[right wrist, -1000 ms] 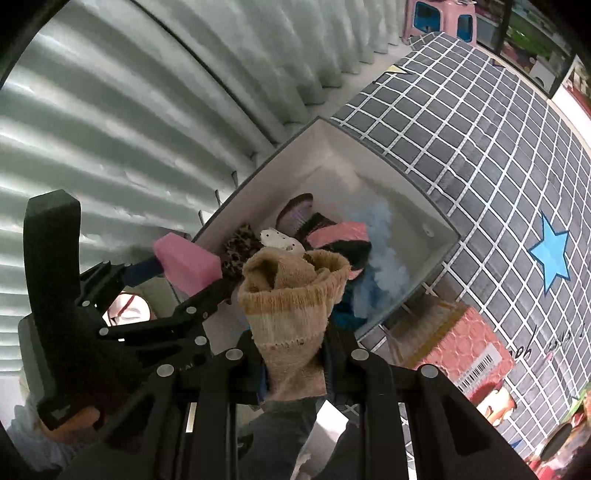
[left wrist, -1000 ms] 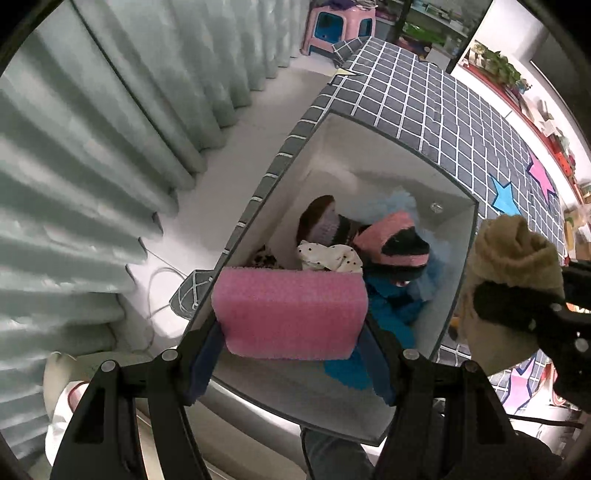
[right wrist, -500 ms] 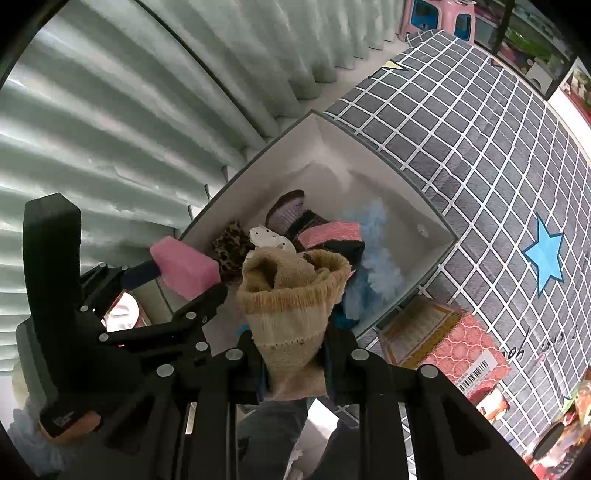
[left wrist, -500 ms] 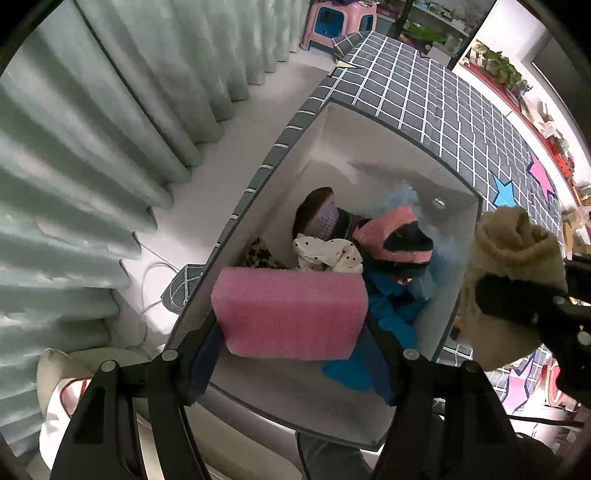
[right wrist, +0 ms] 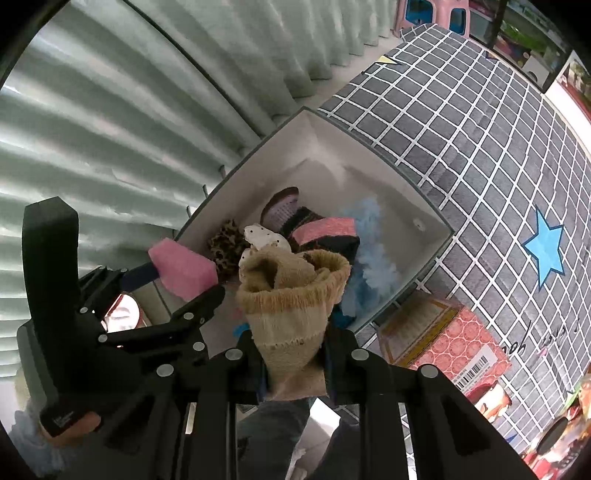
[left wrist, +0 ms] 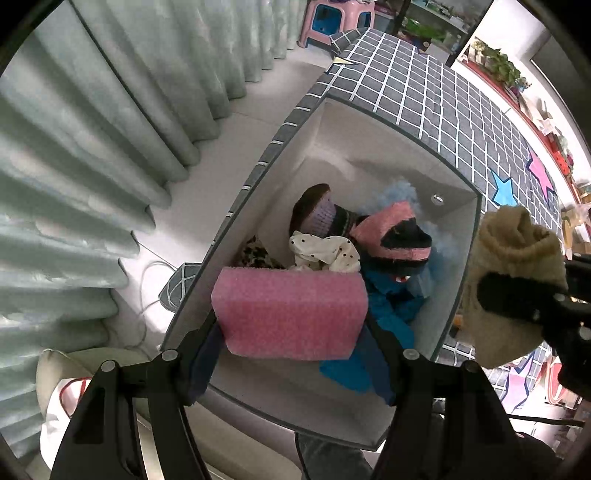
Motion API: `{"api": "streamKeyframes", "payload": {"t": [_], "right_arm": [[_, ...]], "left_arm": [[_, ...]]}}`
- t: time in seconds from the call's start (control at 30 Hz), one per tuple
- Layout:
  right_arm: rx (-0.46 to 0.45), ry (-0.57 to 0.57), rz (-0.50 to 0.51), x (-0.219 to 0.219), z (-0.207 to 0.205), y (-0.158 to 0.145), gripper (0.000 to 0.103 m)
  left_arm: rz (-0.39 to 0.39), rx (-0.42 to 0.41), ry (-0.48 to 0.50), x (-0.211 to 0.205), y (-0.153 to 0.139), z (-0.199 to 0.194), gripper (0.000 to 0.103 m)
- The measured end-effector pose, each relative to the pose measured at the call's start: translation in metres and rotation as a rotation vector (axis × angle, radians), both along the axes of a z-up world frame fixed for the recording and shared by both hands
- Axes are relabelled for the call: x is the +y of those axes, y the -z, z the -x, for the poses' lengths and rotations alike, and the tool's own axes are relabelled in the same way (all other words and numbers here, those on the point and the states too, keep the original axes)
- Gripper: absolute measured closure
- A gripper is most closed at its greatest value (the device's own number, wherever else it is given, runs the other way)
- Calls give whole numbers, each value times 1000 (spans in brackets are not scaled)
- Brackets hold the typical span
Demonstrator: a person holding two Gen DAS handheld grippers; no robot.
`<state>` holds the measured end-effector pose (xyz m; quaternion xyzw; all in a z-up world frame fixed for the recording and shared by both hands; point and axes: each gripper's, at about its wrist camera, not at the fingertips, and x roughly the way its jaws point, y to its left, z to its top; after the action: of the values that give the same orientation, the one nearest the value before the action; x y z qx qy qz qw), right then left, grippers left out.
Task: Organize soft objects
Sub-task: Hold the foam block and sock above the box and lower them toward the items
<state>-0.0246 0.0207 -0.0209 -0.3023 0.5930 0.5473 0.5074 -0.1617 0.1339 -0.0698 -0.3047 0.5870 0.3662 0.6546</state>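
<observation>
Here, a pink sponge (left wrist: pixel 291 312) is gripped by the left gripper (left wrist: pixel 295 332) above the box (left wrist: pixel 369 125), a tan sock (right wrist: pixel 291 295) is squeezed in the right gripper (right wrist: pixel 293 354) beside it, socks (left wrist: pixel 391 240) and blue fluff (right wrist: pixel 373 251) are piled inside the box.

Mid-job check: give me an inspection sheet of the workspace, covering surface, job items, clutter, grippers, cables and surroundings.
Surface: grey grid-patterned cloth with blue star.
Job's things: open grey storage box holding a pile of socks and soft items, including a polka-dot sock and a blue fluffy piece; pink sponge and beige sock held above it.
Clutter: red patterned carton beside the box.
Grippers: left gripper shut on the pink sponge; right gripper shut on the beige sock.
Cables: white cable on the floor.
Surroundings: pale green curtain, pink stool.
</observation>
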Motion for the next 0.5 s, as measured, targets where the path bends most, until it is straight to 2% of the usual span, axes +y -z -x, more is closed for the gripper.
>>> {"api": "streamKeyframes", "payload": {"t": [0.5], "right_arm": [[3, 1, 9, 3, 0, 4, 80]], "left_arm": [[14, 7, -11, 3, 5, 2, 31]]}}
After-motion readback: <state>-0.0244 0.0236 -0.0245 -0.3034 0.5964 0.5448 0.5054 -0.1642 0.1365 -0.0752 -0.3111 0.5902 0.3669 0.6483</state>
